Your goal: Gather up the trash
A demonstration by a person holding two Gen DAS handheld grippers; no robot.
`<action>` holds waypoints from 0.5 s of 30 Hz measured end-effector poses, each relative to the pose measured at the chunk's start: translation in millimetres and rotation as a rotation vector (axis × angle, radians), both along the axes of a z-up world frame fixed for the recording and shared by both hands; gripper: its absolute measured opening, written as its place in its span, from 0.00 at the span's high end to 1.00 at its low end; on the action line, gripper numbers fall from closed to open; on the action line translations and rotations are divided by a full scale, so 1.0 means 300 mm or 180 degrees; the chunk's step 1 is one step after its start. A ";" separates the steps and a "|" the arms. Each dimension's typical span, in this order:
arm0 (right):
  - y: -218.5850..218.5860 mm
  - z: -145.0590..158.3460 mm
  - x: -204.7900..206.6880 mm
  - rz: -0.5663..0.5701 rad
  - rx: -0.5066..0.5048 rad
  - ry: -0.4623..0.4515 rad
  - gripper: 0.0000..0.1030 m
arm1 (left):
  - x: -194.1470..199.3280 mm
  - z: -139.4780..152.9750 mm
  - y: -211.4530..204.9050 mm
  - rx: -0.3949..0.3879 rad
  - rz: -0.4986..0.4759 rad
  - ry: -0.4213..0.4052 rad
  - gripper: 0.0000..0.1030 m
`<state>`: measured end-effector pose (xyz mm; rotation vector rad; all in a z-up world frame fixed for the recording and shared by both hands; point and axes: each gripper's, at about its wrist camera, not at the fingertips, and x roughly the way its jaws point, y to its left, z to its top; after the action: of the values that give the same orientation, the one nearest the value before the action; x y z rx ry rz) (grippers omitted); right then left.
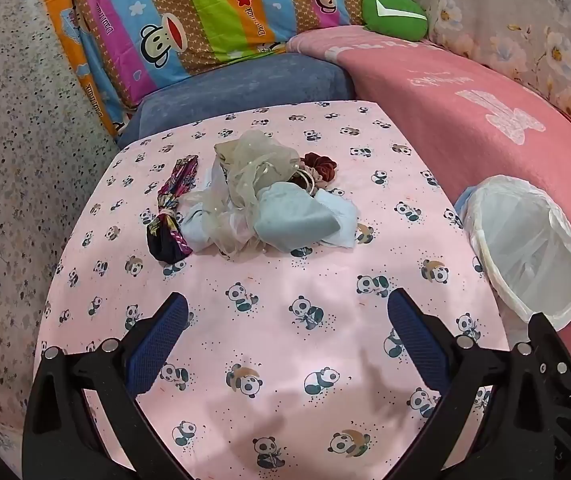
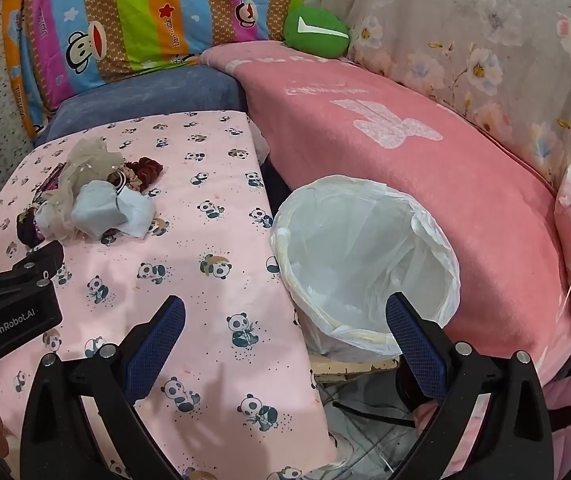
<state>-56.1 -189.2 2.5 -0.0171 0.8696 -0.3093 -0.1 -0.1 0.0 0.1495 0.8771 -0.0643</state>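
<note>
**Ana:** Nearest us, both sets of fingers spread wide and holding nothing — the left gripper (image 1: pixel 287 312) hovers over the near part of the bench (image 1: pixel 285 360), the right gripper (image 2: pixel 285 316) off its right edge, above the lined trash bin (image 2: pixel 365 256).

**Ben:** And the trash?

**Ana:** One heap (image 1: pixel 253 200) toward the far edge: pale blue face masks (image 1: pixel 293 216), a gauzy beige fabric (image 1: pixel 257 164), a dark printed bundle (image 1: pixel 173 208) on its left, a dark red scrunchie (image 1: pixel 319 164) behind.

**Ben:** Handling?

**Ana:** All light and limp, I'd judge — nothing fragile. Pinch a mask at its bunched middle; the gauze looks slippery and may drag its neighbours along.

**Ben:** Anything unclear?

**Ana:** Whatever lies beneath the heap is hidden, there's a ring-like thing by the scrunchie I can't identify, and the bin's base is cut off.
</note>
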 end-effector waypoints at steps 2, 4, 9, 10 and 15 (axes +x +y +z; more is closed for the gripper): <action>-0.001 0.000 -0.001 -0.0001 0.0005 0.0005 0.07 | 0.000 0.000 0.000 0.0003 -0.0003 -0.0006 0.08; -0.001 0.001 -0.002 -0.0001 0.0000 0.0001 0.07 | 0.001 0.001 0.000 0.0004 0.0007 -0.0016 0.08; -0.002 0.003 -0.004 -0.0002 -0.0007 -0.0005 0.07 | 0.000 -0.001 0.001 0.0010 0.0020 -0.0008 0.08; -0.002 0.004 -0.004 -0.0002 -0.0009 -0.0004 0.07 | 0.002 0.000 0.003 0.0001 0.0016 -0.0007 0.08; -0.005 0.003 -0.003 -0.0003 -0.0003 -0.0003 0.07 | -0.003 0.010 -0.005 0.0010 -0.0004 0.0010 0.08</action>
<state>-57.0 -190.6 3.3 -0.0175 0.8684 -0.3106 -1.0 -1.7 3.0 0.1529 0.8803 -0.0642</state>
